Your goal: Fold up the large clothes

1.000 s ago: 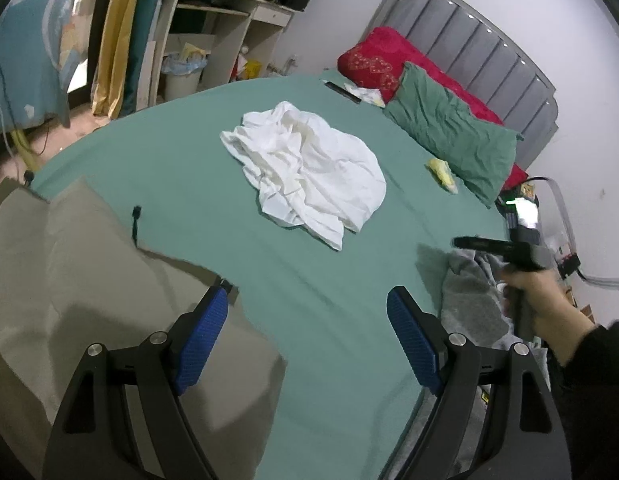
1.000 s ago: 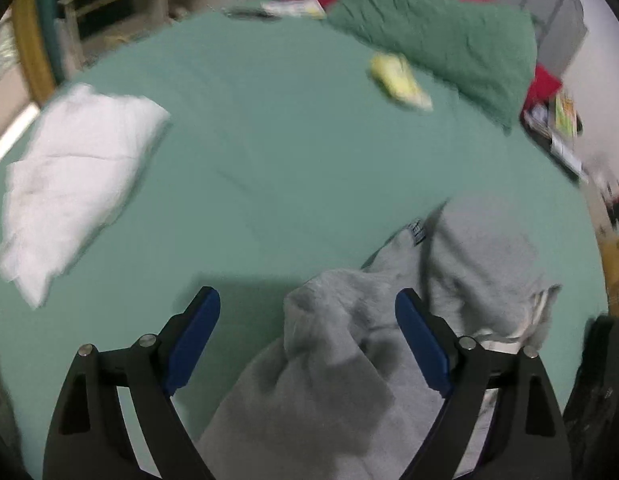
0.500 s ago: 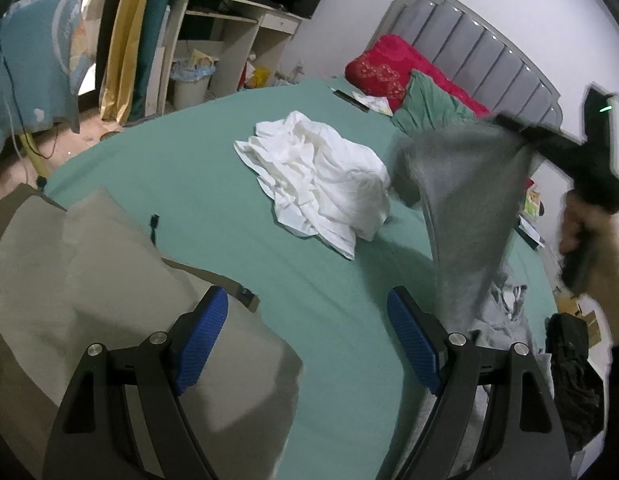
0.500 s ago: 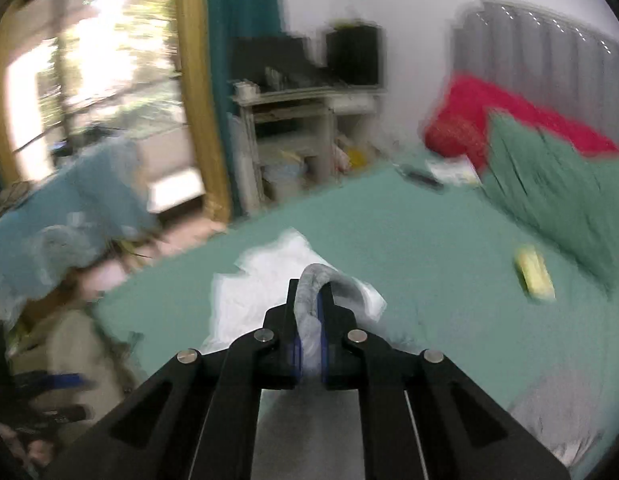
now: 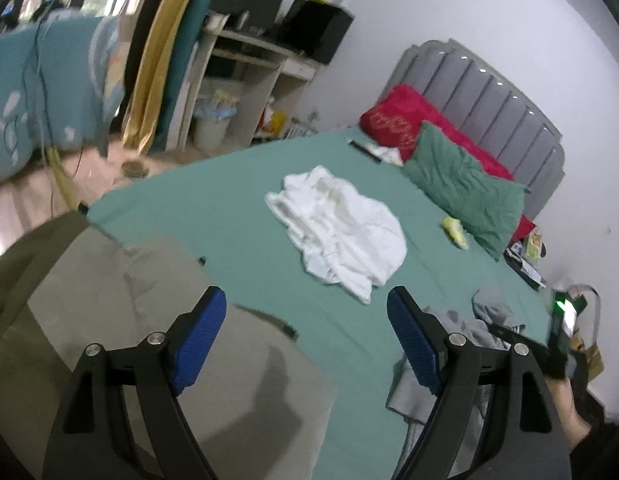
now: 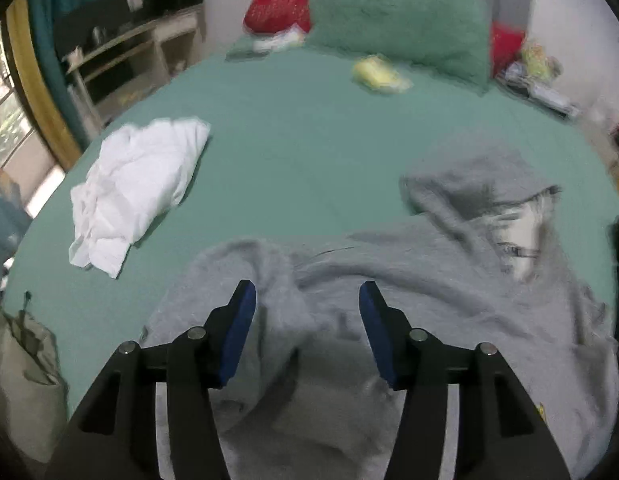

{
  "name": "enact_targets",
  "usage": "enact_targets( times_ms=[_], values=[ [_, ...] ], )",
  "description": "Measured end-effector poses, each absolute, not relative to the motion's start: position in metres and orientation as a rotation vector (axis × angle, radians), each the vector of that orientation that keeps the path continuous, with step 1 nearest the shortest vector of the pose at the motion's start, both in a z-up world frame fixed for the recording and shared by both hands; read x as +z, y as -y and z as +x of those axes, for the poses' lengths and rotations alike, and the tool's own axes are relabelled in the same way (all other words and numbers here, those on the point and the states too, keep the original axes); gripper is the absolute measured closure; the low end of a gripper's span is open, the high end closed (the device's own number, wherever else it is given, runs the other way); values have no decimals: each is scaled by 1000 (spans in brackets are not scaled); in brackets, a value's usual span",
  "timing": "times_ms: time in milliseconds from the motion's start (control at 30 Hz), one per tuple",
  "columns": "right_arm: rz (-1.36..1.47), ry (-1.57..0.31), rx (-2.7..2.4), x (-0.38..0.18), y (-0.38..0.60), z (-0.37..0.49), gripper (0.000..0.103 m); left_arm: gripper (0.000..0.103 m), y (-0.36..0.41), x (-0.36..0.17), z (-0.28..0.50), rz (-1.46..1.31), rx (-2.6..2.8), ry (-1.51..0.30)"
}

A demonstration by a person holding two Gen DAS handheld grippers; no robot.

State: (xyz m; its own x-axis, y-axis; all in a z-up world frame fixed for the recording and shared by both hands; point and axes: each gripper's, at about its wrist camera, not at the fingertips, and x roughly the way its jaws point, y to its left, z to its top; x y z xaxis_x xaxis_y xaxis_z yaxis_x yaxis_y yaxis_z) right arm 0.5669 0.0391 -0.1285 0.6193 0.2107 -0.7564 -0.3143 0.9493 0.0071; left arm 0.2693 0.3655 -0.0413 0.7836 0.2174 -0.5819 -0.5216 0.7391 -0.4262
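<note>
Right fingers: the right gripper (image 6: 305, 320) has just been opening; its blue pads stand apart, pressing nothing, with the hoodie (image 6: 449, 280) lying below and between them, let go.
Left fingers: the left gripper (image 5: 305, 340) is spread wide and empty, above the edge of a khaki garment (image 5: 149, 320).
Hoodie's place: rumpled on the bed (image 6: 309, 140), under and ahead of the right fingers, hood ahead and to their right.
Risk, bunching: the hoodie lies in humps and ridges; a fold begun now would likely lock the creases in. Cause: no flattening first.
Risk, double layer: thick fleece between the fingers may be pinched front and back together, so the body lifts instead of one edge.
Risk, mixing: the white garment (image 6: 137, 184), ahead and left of the right fingers, lies near; a wide sweep could drag it.
Risk, edge: the hoodie's right side lies close to the bed's side and could slide off.
Materials: hoodie grey, fuzzy, heavy, pale lining inside the hood; white garment thin, crumpled; khaki garment smooth, flat; bed sheet green, taut.
</note>
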Motion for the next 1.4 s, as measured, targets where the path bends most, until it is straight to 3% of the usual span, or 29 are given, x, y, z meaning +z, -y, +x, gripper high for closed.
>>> enact_targets(
  times_ms=[100,167,300,400,467,500,533,633,800,900,1033,1167,1400],
  values=[
    [-245,-736,426,-112,-73,523,49,18,-378,-47,268,-645,442,-547],
    [-478,-693,604,-119,-120,485,48,18,-381,-49,268,-644,451,-552],
    [-866,-670,882,-167,-178,417,38,18,-384,-49,267,-661,453,-556],
    [-1080,-741,784,-228,-207,418,36,18,-380,-49,269,-646,446,-561],
    [-1004,-721,784,-226,-206,435,40,18,-377,-48,270,-633,442,-563],
    [-943,-782,805,-222,-207,447,84,18,-377,-48,270,-628,447,-564],
    [-887,-828,799,-218,-208,460,94,18,-377,-49,270,-628,450,-565],
    [-803,-778,812,-193,-209,471,94,18,-377,-49,271,-634,455,-564],
    [-509,-534,764,-62,-166,475,94,18,-366,-48,281,-615,437,-568],
    [-324,-439,665,17,-99,492,94,18,-349,-50,292,-600,389,-589],
    [-197,-410,507,64,-1,508,94,18,-316,-50,307,-563,310,-606],
    [-82,-520,372,51,106,518,94,18,-276,-57,325,-511,241,-649],
    [87,-801,191,-79,242,527,94,18,-203,-86,353,-413,96,-798]
  ],
)
